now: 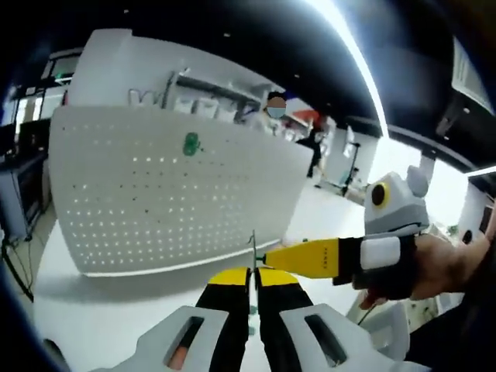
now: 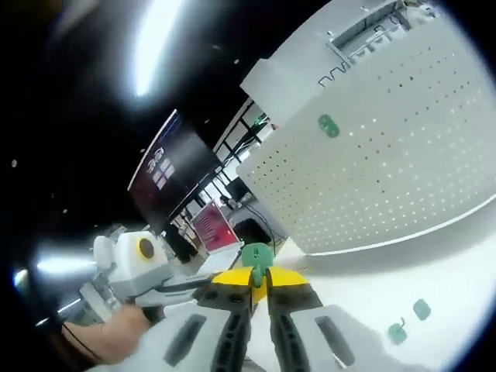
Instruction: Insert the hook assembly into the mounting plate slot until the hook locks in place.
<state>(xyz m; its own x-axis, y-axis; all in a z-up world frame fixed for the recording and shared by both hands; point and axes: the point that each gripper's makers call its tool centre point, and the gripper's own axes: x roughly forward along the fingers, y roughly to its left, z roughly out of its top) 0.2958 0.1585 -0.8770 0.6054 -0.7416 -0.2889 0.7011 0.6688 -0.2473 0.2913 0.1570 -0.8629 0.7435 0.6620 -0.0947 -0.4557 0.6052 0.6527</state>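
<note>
Clearly nothing is inserted yet: the left gripper has its jaws closed on a thin metal hook, the right gripper pinches a green hook piece, and the white pegboard stands well beyond both jaws.

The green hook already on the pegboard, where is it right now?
The green hook sits high on the white pegboard, left of centre in the left gripper view. In the right gripper view it is up and right of the right claw.
</note>
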